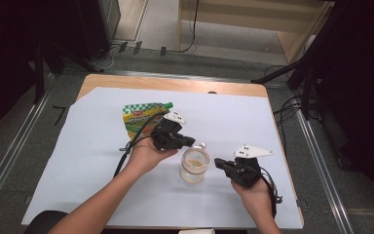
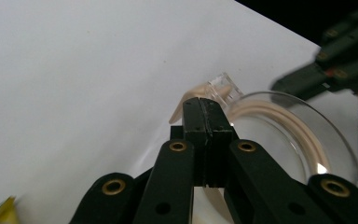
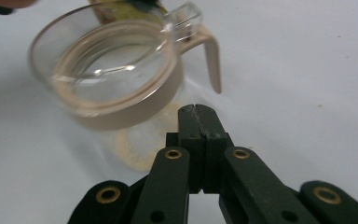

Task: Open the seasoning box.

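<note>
Step in hand, as judged: working at the glass jar (image 1: pixel 194 165), which stands near the middle of the white sheet (image 1: pixel 78 161) with pale powder at its bottom. Left tongs (image 1: pixel 189 142), pressed together and empty, sit at the jar's far rim by the clear tab. Right tongs (image 1: pixel 219 163), likewise pressed together and empty, hover just beside it. Best to steady the jar from the right before prying the tab, or it may tip. The wooden table (image 1: pixel 175 84) carries the sheet; a green pouch (image 1: pixel 143 117) lies behind the left hand. Grey floor, cables, dark stands around.
</note>
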A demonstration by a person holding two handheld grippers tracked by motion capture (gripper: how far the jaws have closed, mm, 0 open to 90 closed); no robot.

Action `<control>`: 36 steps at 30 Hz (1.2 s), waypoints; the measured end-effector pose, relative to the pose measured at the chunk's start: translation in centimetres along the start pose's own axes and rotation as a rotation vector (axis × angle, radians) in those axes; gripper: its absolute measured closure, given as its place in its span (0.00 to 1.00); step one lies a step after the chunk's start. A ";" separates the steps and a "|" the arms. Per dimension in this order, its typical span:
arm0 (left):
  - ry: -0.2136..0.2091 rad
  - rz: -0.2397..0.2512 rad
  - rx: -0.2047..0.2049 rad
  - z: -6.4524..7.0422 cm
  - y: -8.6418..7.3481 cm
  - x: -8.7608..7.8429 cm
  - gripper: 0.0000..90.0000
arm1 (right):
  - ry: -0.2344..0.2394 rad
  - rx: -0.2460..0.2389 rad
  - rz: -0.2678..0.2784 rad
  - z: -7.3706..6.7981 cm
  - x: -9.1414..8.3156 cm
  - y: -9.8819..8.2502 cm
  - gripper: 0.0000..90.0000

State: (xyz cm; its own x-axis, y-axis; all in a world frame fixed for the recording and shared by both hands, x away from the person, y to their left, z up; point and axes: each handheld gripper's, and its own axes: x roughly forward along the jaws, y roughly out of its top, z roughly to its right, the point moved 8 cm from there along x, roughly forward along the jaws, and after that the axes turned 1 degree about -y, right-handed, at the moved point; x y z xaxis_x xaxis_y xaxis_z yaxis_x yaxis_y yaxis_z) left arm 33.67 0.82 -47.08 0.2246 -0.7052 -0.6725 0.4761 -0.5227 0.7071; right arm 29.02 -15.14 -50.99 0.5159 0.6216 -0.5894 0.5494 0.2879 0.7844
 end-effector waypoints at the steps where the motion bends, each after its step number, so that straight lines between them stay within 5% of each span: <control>1: 0.001 0.002 -0.001 0.1 -0.3 -0.5 1.00 | -0.003 0.000 0.003 0.4 0.2 0.3 1.00; 8: 0.026 0.017 -0.021 1.3 -2.4 -2.6 1.00 | 0.005 0.032 0.011 2.6 2.8 2.6 1.00; 14: 0.005 0.030 -0.048 2.7 -4.1 -3.3 1.00 | 0.020 0.024 0.034 3.4 4.4 4.6 1.00; 28: -0.023 0.014 -0.055 5.5 -6.3 -1.2 1.00 | 0.113 -0.038 0.003 2.0 6.6 5.6 1.00; 36: -0.023 0.016 -0.051 5.6 -6.6 -0.9 1.00 | 0.101 -0.051 -0.015 2.1 6.8 5.3 1.00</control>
State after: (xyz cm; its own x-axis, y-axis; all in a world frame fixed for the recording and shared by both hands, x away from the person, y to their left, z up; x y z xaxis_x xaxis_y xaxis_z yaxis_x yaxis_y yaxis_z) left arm 25.60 2.18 -49.92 0.2135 -0.7242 -0.6558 0.5156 -0.4866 0.7053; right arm 36.80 -10.89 -51.30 0.4374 0.6864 -0.5810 0.5211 0.3331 0.7858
